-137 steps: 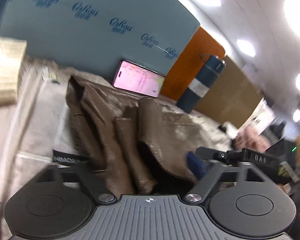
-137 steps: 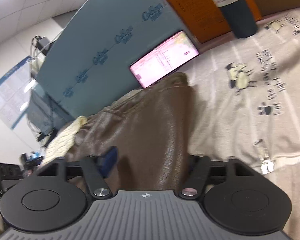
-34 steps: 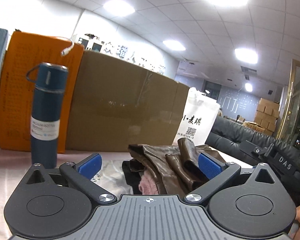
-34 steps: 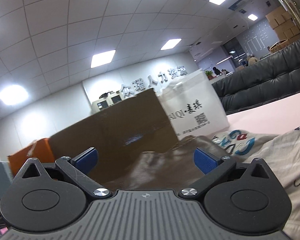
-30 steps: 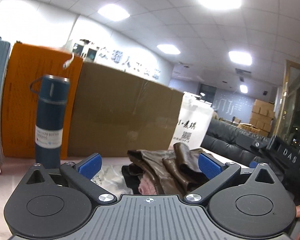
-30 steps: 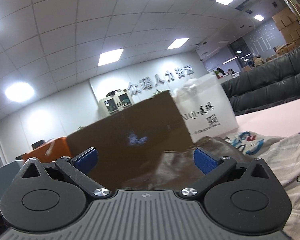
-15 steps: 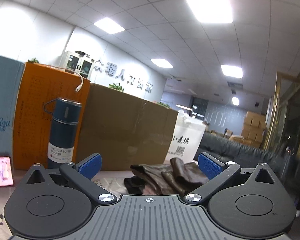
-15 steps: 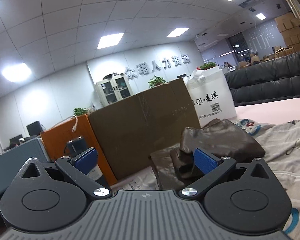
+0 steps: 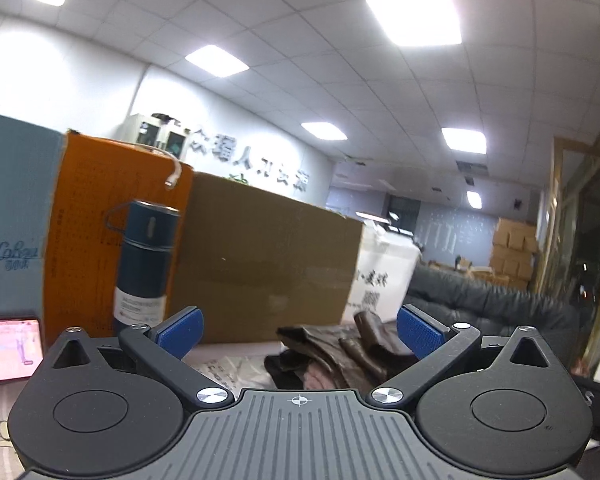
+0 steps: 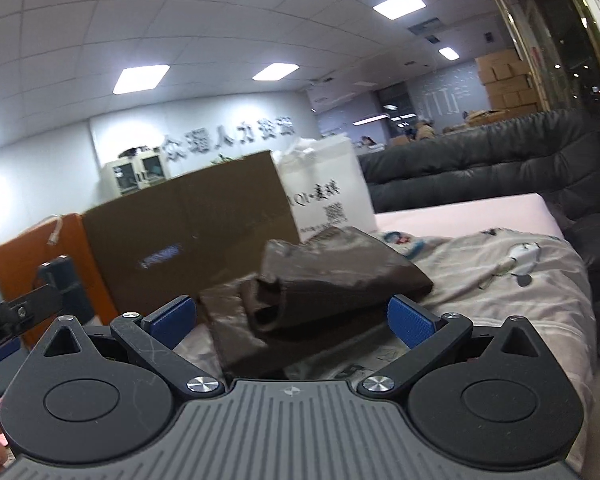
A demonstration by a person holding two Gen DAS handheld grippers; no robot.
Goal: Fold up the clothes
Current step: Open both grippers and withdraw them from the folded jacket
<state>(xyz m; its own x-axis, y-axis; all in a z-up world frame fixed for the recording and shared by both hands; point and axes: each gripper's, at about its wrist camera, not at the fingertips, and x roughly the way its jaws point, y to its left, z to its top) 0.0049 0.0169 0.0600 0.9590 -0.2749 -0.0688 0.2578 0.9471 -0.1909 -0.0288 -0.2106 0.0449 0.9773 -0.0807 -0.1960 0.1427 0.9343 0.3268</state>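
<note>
1. We hold the left hand-held gripper (image 9: 298,332) level, its blue pads spread wide apart with nothing between them.
2. We hold the right hand-held gripper (image 10: 290,320) the same way, jaws apart and gripping nothing.
3. The brown garment (image 10: 324,284) lies folded in a heap on the printed sheet (image 10: 512,292), just past the right gripper's fingertips and apart from them.
4. From the left wrist view we see the same garment (image 9: 340,354) beyond the pads, with a bit of pink cloth (image 9: 314,380) showing under it.
5. A big cardboard box (image 9: 260,268) stands right behind the heap and walls off that side.
6. A blue flask (image 9: 144,264) stands upright to the left, in front of an orange board (image 9: 88,236).
7. A lit phone (image 9: 8,348) leans at the far left, below a blue panel (image 9: 12,224).
8. A white bag (image 10: 324,196) stands beside the box, near the garment.
9. A dark sofa (image 10: 480,172) runs behind the pink surface edge (image 10: 460,216) on the right.
10. Part of the left gripper shows at the left edge of the right view.
</note>
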